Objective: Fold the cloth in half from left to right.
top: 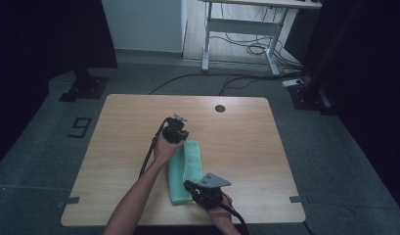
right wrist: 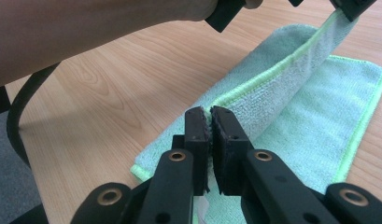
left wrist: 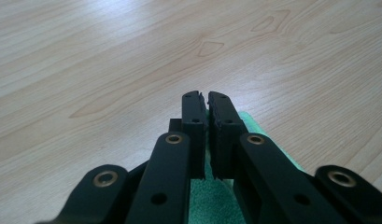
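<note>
Reading "9", floor tape marking (top: 79,127) lies left of wooden table (top: 246,142).

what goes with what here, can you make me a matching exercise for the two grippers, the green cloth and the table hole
Things:
1. left black two-jaw gripper
2. right black two-jaw gripper
3. green microfibre cloth
4. round dark hole in the wooden table

States or places:
A. folded lengthwise, one edge lifted
B. near the table's far edge
C. shut on the cloth's far end
D. shut on the cloth's near end

Pairs: 1-C, 2-D, 3-A, 4-B
</note>
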Demonstrator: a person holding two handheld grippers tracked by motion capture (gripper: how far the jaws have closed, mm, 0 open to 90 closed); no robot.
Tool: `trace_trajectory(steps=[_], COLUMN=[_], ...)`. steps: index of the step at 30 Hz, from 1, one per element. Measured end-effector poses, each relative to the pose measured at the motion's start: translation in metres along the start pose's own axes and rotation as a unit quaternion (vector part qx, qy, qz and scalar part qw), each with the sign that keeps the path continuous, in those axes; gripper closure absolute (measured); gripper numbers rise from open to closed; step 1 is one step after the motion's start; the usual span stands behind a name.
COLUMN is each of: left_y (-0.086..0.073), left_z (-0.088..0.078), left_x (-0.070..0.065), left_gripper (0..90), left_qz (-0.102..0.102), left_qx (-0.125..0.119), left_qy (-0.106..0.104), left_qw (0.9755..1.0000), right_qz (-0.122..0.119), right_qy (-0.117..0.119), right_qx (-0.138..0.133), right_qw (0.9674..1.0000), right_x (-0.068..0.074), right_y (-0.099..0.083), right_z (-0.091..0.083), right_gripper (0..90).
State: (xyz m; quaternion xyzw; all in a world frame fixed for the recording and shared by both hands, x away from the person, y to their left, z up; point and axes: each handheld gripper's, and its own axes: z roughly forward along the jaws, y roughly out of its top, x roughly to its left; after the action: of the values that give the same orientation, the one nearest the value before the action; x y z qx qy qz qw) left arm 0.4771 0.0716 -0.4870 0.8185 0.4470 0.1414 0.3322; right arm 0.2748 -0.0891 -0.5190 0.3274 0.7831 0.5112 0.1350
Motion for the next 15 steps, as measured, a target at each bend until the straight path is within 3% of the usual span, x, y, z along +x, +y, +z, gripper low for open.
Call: trace_trajectory(steps=[15], left_y=[0.0005], left_z=[0.0081], left_x=[-0.0037], left_gripper=[85.3], left_qz=[-0.001], left_qx=[0.002], left_qy=[-0.003], left_qw=[1.0000], right_qz=[0.011], right_qy=[-0.010], right_qx=[0.002], right_qw=[0.9999], right_x=[-0.0061], right_y=[-0.0063], right_z=[-0.0046], right_gripper=[84.2])
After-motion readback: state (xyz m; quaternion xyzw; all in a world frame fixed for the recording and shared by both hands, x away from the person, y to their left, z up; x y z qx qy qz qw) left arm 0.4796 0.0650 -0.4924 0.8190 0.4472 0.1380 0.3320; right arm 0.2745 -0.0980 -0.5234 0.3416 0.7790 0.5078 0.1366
